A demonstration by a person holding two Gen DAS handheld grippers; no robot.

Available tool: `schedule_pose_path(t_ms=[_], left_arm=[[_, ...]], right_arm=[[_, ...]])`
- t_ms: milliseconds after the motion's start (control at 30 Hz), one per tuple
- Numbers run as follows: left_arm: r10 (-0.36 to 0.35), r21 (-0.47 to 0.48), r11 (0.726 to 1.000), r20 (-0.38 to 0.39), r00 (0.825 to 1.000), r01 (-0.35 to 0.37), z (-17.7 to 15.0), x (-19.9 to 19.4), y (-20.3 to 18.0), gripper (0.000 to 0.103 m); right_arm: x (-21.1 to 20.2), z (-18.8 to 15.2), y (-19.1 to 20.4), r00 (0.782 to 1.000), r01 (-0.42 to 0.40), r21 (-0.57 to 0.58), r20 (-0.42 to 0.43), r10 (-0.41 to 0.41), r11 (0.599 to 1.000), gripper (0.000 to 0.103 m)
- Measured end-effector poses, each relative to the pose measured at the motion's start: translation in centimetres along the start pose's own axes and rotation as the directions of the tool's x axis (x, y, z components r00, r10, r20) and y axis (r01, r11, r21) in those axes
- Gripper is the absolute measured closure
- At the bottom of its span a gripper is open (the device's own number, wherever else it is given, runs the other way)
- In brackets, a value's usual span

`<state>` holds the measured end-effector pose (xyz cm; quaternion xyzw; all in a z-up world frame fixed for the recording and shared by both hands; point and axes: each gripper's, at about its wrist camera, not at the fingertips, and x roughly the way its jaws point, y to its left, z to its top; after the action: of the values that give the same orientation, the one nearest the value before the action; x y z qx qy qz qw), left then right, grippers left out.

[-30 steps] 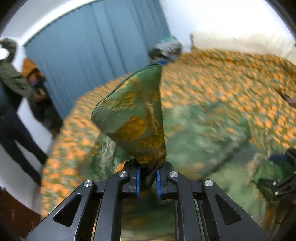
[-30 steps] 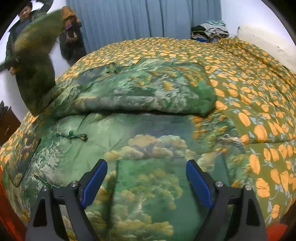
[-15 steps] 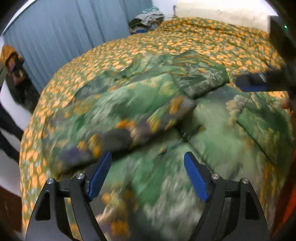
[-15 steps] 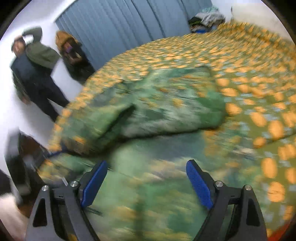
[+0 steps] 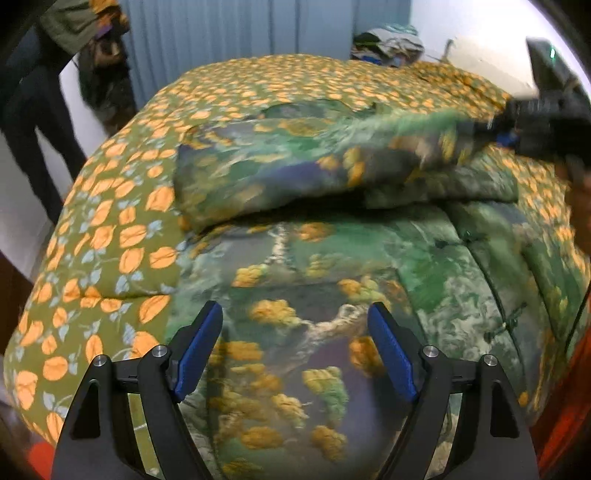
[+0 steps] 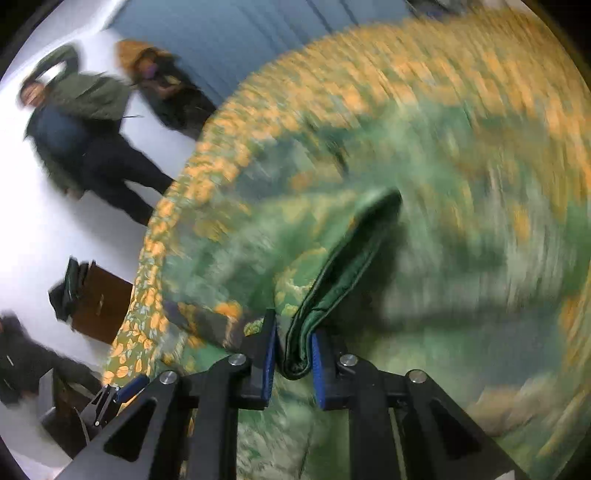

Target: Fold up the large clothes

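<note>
Lying spread across the bed (image 5: 110, 229), the large green padded garment (image 5: 295, 280) with its painted landscape print covers much of the orange-leaf quilt. One sleeve (image 5: 280, 173) is folded crosswise over the upper body of the garment, resting on top of it.

In the left wrist view, the left gripper (image 5: 295, 354) hangs over the lower part of the garment with its blue-padded fingers (image 5: 197, 350) standing wide apart. Cloth shows in the gap between them, but it lies below on the bed and neither pad presses on it; nothing is held.

In the right wrist view, the right gripper (image 6: 293, 354) has its jaws drawn close together, having just been closing, and they pinch a fold of the garment's dark green edge (image 6: 332, 280). The fold rises from between the fingers (image 6: 269, 354) and runs up and away to the right, lifted clear of the cloth under it. The rest of this view is heavily blurred, so how much of the garment hangs from the pinch cannot be told. The same gripper appears at the far right edge of the left wrist view, blurred, at the end of a stretched strip of the garment over the folded sleeve.

Beyond the bed a blue curtain (image 5: 258, 33) hangs, a pile of clothes (image 5: 388, 40) sits by the far corner, and people (image 6: 85, 125) stand beside the wall.
</note>
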<state>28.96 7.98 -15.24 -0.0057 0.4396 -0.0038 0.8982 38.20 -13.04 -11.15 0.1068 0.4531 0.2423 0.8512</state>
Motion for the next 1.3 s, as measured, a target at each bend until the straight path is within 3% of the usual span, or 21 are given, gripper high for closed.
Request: schedule_pose_path(t_ms=[100, 167, 267, 367, 400, 500, 567, 633, 767, 867, 967, 1133, 1300], left_arm=[[-0.009, -0.028, 1.0, 0.008, 1.0, 0.009, 0.5, 0.1, 0.6, 0.021], [-0.001, -0.031, 1.0, 0.012, 1.0, 0.001, 0.8, 0.2, 0.8, 0.021], [-0.004, -0.059, 0.998, -0.013, 1.0, 0.004, 1.3, 1.0, 1.2, 0.021], [-0.027, -0.097, 0.995, -0.046, 0.999, 0.023, 1.9, 1.6, 2.3, 0.021], [-0.032, -0.103, 0.994, -0.048, 0.998, 0.027, 2.4, 1.5, 2.6, 0.021], [-0.033, -0.11, 0.993, -0.019, 0.999, 0.03, 4.1, 0.7, 3.6, 0.021], [-0.041, -0.135, 0.99, 0.015, 0.999, 0.043, 6.4, 0.4, 4.5, 0.021], [-0.052, -0.158, 0.986, 0.034, 0.998, 0.057, 8.6, 1.1, 5.1, 0.019], [-0.082, -0.148, 0.985, 0.021, 0.996, 0.084, 12.5, 5.3, 4.9, 0.02], [-0.051, -0.143, 0.989, -0.056, 0.997, 0.043, 13.5, 10.2, 4.5, 0.027], [-0.031, -0.151, 0.989, -0.174, 0.984, 0.004, 11.9, 15.1, 4.7, 0.029], [0.028, -0.11, 0.993, -0.144, 0.989, -0.044, 10.7, 16.1, 3.7, 0.028], [0.012, -0.112, 0.993, -0.141, 0.99, -0.029, 11.0, 15.2, 3.9, 0.028]], right_arm=[[-0.7, 3.6, -0.6, 0.997, 0.034, -0.015, 0.062, -0.033, 0.999, 0.086], [0.3, 5.3, -2.2, 0.992, 0.098, -0.024, 0.088, -0.096, 0.995, 0.086], [3.7, 5.2, -4.8, 0.986, 0.167, -0.046, 0.031, -0.166, 0.985, 0.086], [7.6, 3.5, -6.6, 0.968, 0.235, -0.062, -0.08, -0.24, 0.97, 0.071], [7.7, 3.3, -6.7, 0.966, 0.242, -0.061, -0.081, -0.246, 0.968, 0.061], [5.4, 3.1, -6.3, 0.969, 0.244, -0.084, -0.028, -0.247, 0.966, 0.06], [2.8, 3.6, -4.8, 0.96, 0.279, -0.151, 0.071, -0.271, 0.948, 0.059], [1.6, 4.3, -3.7, 0.965, 0.255, -0.207, 0.112, -0.236, 0.945, 0.06], [3.2, 6.0, -1.6, 0.99, 0.137, -0.257, 0.062, -0.125, 0.957, 0.06], [7.4, 6.0, -2.3, 0.994, 0.099, -0.199, -0.032, -0.108, 0.975, 0.06], [11.7, 4.2, -4.8, 0.985, 0.071, -0.089, -0.153, -0.084, 0.994, 0.06], [12.5, 3.6, -5.4, 0.988, 0.049, -0.059, -0.144, -0.057, 0.997, 0.06], [12.4, 3.7, -5.2, 0.986, 0.045, -0.094, -0.155, -0.06, 0.995, 0.06]])
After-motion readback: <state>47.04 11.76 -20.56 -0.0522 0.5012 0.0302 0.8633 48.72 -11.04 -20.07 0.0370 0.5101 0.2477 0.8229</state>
